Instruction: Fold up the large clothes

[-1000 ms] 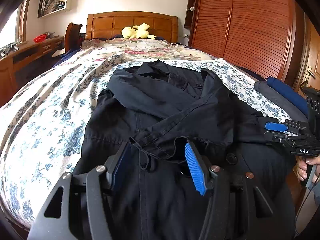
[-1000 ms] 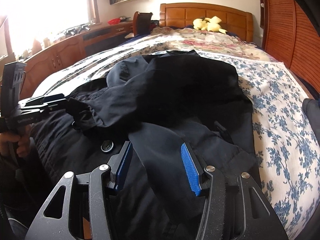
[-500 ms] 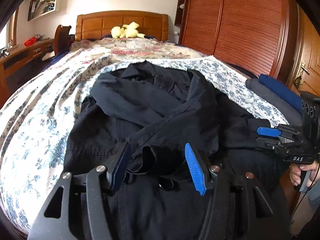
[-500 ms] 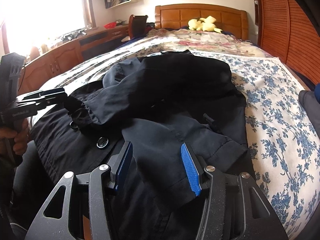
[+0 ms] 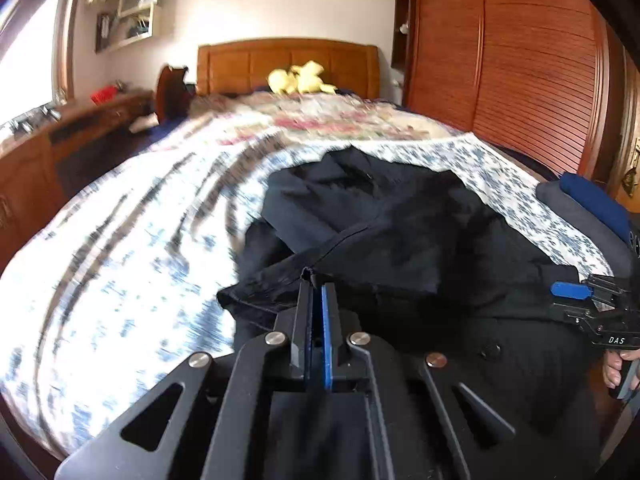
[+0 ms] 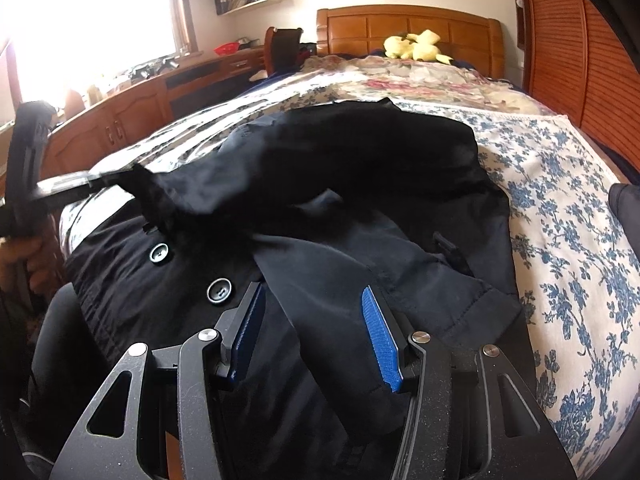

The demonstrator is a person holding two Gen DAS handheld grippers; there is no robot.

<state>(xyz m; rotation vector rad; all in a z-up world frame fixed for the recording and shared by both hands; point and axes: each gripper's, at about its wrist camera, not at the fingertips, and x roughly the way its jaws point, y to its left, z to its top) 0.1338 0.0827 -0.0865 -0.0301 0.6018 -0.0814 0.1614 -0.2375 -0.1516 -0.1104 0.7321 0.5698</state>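
Note:
A large black coat (image 5: 400, 236) lies on the bed with its sleeves crossed over the front; it also shows in the right wrist view (image 6: 340, 176). My left gripper (image 5: 316, 282) is shut on a sleeve cuff of the coat and holds it lifted, pulling it to the left. In the right wrist view the left gripper (image 6: 90, 180) is blurred at the left with the cuff in it. My right gripper (image 6: 316, 320) is open, low over the coat's front near two buttons (image 6: 219, 291). It also shows at the right edge of the left wrist view (image 5: 576, 296).
The bed has a blue floral cover (image 5: 132, 260) and a wooden headboard (image 5: 288, 64) with a yellow plush toy (image 5: 300, 78). Folded dark and blue clothes (image 5: 588, 208) lie at the right edge. A wooden wardrobe (image 5: 500, 60) stands right, a desk (image 6: 132, 120) left.
My left gripper has shut on the sleeve cuff and lifted it, swinging left. My right gripper stays open over the coat's front.

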